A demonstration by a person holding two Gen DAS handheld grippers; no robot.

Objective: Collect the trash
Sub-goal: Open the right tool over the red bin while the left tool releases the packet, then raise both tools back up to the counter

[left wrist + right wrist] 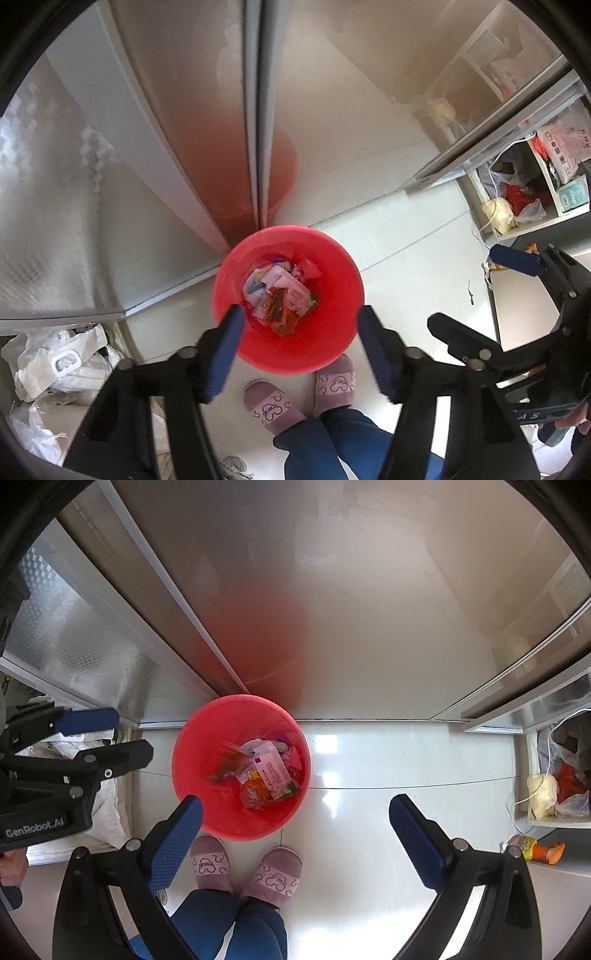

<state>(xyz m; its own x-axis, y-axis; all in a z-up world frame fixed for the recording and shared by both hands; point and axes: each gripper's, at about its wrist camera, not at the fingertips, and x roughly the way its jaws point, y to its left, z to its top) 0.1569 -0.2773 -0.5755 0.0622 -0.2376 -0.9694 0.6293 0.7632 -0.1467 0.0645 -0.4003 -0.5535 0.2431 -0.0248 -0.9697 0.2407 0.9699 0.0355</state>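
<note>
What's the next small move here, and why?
Probably swing the right gripper toward the orange-capped bottle lying on the floor at right: both grippers are open and empty above the red bin, whose wrappers are already inside.

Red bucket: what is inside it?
The red bucket holds a heap of crumpled wrappers, including a white-and-pink packet and orange plastic. The heap hides the bucket's bottom.

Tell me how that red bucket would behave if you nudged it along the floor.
The red bucket looks like thin plastic holding only wrappers, so probably light. On the glossy tile floor it would likely slide easily. Its rim seems wider than its base, so a high push might tip it.
</note>
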